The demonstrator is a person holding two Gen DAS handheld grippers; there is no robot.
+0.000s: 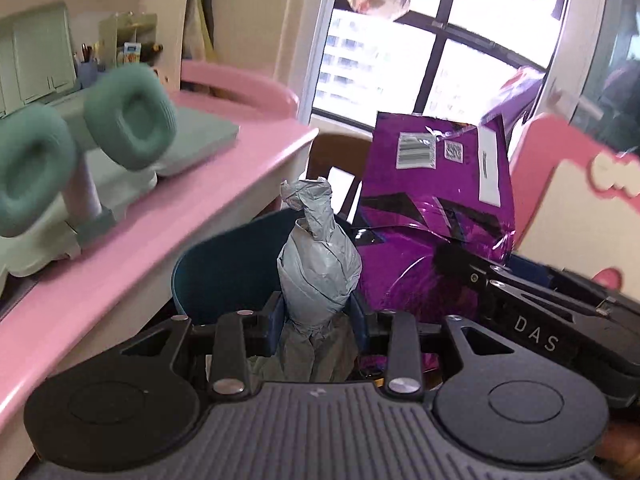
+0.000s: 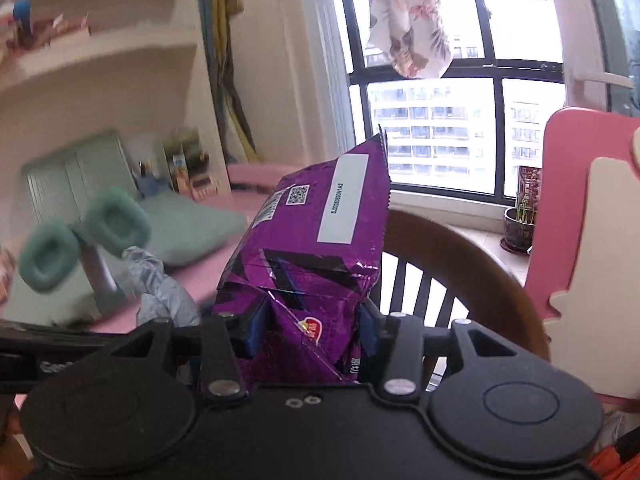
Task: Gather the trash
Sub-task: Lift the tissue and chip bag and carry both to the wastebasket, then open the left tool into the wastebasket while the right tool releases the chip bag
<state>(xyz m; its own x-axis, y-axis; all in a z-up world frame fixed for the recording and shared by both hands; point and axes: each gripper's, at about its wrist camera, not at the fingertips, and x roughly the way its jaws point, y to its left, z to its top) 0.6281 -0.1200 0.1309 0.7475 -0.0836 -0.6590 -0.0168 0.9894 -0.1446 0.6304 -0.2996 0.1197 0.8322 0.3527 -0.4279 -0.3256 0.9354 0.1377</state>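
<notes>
The left gripper [image 1: 318, 312] clamps a grey wad [image 1: 318, 264] and the right gripper [image 2: 308, 330] a purple bag [image 2: 316, 240] (slick foil), which could slip before the bin [image 1: 224, 264].

Two pieces of trash held up beside the pink desk [image 1: 160, 216]

A grey crumpled wrapper [image 1: 318, 264] — twisted to a narrow neck at its top — stands upright just off the desk's front edge, above a dark teal bin [image 1: 224, 264] that sits below that edge. To its right, further from the desk, a shiny purple snack bag [image 1: 436, 200] with black stripes, a barcode, a QR code and a white label strip is creased across its middle and stands upright — its serrated seal edge uppermost.
</notes>
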